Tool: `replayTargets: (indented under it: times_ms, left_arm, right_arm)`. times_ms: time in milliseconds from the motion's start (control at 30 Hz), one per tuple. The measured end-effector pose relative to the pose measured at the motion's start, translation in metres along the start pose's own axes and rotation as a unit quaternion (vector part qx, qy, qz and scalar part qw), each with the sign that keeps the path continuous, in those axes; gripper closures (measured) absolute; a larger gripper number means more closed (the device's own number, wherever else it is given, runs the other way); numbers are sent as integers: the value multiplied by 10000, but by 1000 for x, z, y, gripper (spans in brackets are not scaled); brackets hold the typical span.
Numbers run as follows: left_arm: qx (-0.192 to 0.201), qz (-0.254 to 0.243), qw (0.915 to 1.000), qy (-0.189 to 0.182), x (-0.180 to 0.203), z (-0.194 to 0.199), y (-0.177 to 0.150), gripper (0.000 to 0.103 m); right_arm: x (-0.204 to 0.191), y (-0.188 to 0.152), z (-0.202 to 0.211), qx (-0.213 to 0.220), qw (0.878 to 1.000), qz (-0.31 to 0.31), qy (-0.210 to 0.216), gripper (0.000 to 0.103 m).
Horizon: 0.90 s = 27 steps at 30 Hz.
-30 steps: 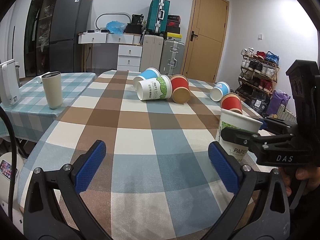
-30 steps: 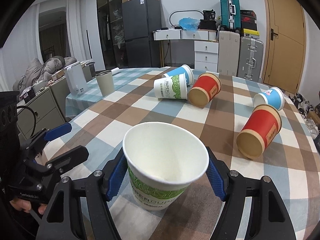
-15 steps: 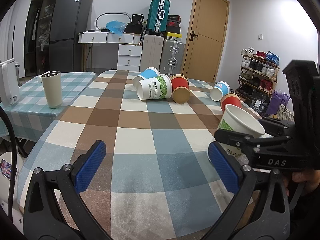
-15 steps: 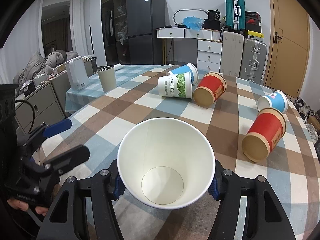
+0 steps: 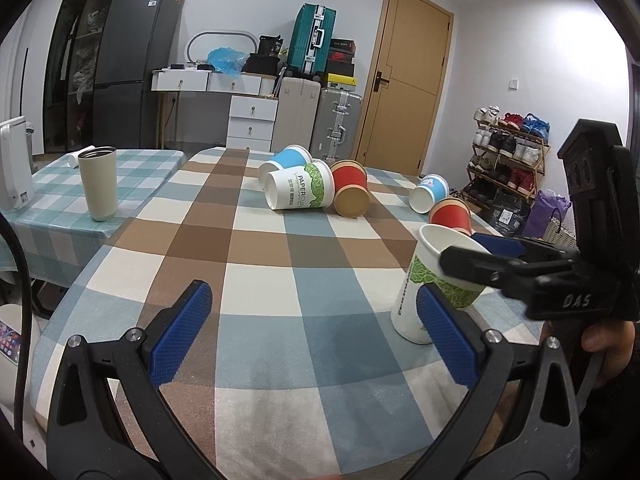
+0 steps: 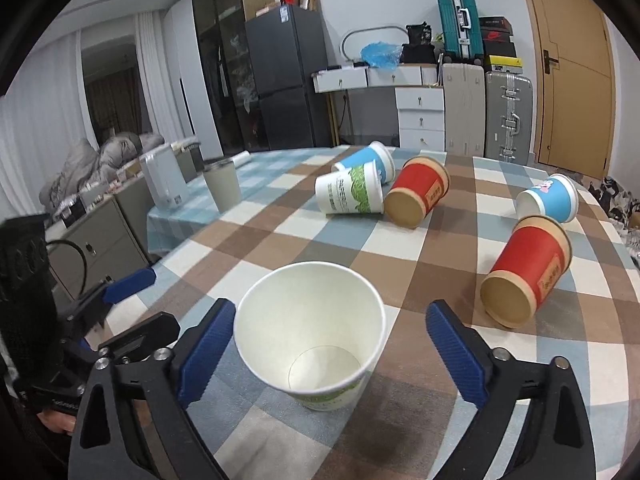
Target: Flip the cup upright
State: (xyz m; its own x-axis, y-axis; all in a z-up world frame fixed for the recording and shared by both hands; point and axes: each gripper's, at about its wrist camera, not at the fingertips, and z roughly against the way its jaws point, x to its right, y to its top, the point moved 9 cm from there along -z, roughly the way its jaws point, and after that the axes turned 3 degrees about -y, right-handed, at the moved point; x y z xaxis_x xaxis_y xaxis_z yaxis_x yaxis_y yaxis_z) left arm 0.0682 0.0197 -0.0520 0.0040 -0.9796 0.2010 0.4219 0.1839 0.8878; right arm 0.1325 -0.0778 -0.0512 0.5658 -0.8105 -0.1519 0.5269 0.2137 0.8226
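A white paper cup with green print (image 6: pixel 316 344) stands mouth-up on the checked tablecloth, tilted slightly. My right gripper (image 6: pixel 326 350) is open around it; the left pad sits close to the rim, the right pad stands clear of it. The same cup (image 5: pixel 430 284) shows in the left wrist view at the right, with the right gripper (image 5: pixel 500 256) over it. My left gripper (image 5: pixel 316 336) is open and empty above the near table edge.
Several cups lie on their sides: a white-green one (image 6: pixel 348 194), a blue one (image 6: pixel 370 160), a red one (image 6: pixel 418 196), another blue one (image 6: pixel 550 198) and a red one (image 6: pixel 528 272). A beige tumbler (image 5: pixel 98 182) stands on the left side table.
The right gripper has opened from its grip on the white cup. The cup has gone from held and tipped toward the camera to resting on the tablecloth.
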Motion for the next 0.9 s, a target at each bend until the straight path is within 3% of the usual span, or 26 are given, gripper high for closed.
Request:
replayTargets:
  times_ms: [300,467,900]
  left_arm:
    - [38,-95,9999,9,7,3,1,1]
    - [133,-234,9996,-15,13,6,0,1]
    - [194,-365,9991,-110,21,7,-1,1]
  right_arm:
    - [17,-1,45,748,9968,114,245,0]
    - [23,-14,52,806,9957,19,448,0]
    - [18,-23,59,1040,9931,229,499,0]
